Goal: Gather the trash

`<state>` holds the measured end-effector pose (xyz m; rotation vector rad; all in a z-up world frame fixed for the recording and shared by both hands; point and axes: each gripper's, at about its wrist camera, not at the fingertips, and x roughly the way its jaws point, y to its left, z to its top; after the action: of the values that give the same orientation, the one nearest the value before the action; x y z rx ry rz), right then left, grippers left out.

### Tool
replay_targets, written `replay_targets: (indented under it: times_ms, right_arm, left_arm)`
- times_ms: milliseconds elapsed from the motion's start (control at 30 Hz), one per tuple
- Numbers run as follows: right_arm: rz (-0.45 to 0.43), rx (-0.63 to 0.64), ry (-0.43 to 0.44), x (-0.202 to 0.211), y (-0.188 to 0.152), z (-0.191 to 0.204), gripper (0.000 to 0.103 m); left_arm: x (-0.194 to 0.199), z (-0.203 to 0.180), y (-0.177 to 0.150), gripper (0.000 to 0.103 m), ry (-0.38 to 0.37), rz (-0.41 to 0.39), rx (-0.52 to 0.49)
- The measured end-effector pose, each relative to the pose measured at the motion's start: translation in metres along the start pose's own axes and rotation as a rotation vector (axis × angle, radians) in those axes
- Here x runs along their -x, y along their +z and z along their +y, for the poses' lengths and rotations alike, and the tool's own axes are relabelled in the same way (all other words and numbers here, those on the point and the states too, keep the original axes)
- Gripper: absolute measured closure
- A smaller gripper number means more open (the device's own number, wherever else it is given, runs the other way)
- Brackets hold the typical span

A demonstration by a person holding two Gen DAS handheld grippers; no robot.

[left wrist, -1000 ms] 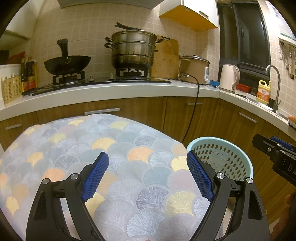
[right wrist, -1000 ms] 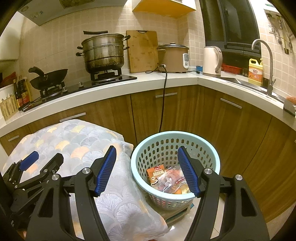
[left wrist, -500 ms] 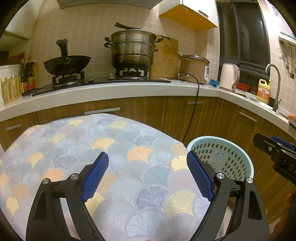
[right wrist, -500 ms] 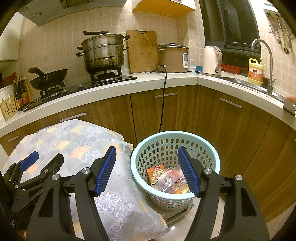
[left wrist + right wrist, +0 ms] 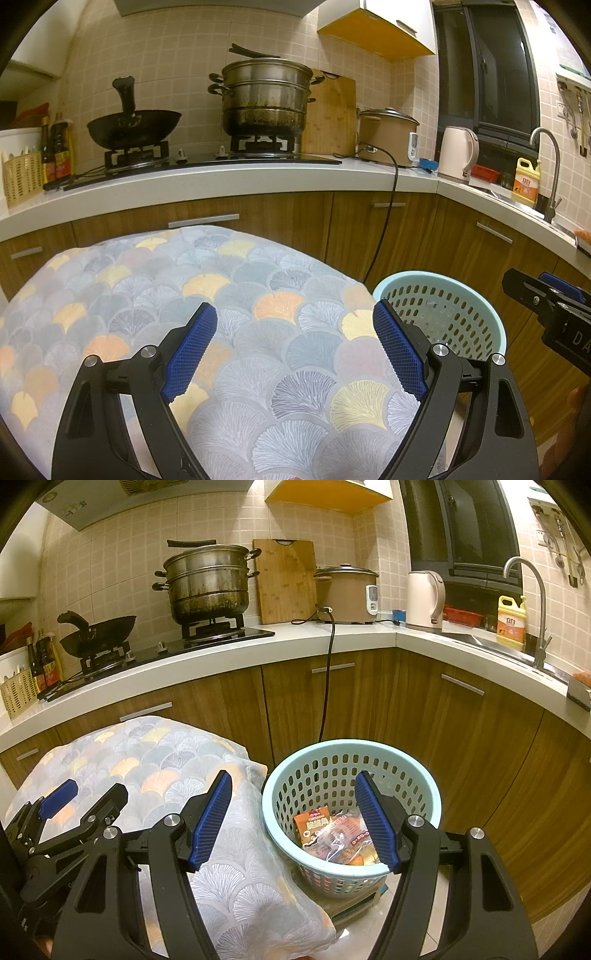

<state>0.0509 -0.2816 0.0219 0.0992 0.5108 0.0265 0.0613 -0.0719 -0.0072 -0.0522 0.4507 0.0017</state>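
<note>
A light blue perforated basket (image 5: pixel 428 797) stands on the floor beside the cloth-covered table (image 5: pixel 155 760). Snack wrappers (image 5: pixel 332 834) lie inside it. My right gripper (image 5: pixel 291 819) is open and empty, held above the basket's near rim. My left gripper (image 5: pixel 291 350) is open and empty above the patterned tablecloth (image 5: pixel 184 295). The basket (image 5: pixel 472 317) shows to its right in the left wrist view. The left gripper also appears at the lower left of the right wrist view (image 5: pixel 81 805).
A kitchen counter (image 5: pixel 258 646) runs behind, with a wok (image 5: pixel 96 631), steamer pot (image 5: pixel 207 583), cutting board (image 5: pixel 284 583), rice cooker (image 5: pixel 347 594), kettle (image 5: pixel 424 598) and sink tap (image 5: pixel 532 602). Wooden cabinets (image 5: pixel 461 738) surround the basket. A cord (image 5: pixel 327 686) hangs down.
</note>
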Motion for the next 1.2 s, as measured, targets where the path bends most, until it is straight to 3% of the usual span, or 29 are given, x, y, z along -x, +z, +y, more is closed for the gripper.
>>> replay_targets:
  times_ms: [733, 1200]
  right_arm:
    - [0.006, 0.007, 0.017, 0.002, 0.001, 0.001, 0.034]
    - [-0.005, 0.017, 0.049, 0.020, 0.004, 0.017, 0.032]
  left_arm:
    - [-0.002, 0.001, -0.001, 0.019, 0.030, -0.009, -0.026]
    - [0.036, 0.023, 0.010, 0.019, 0.033, 0.012, 0.006]
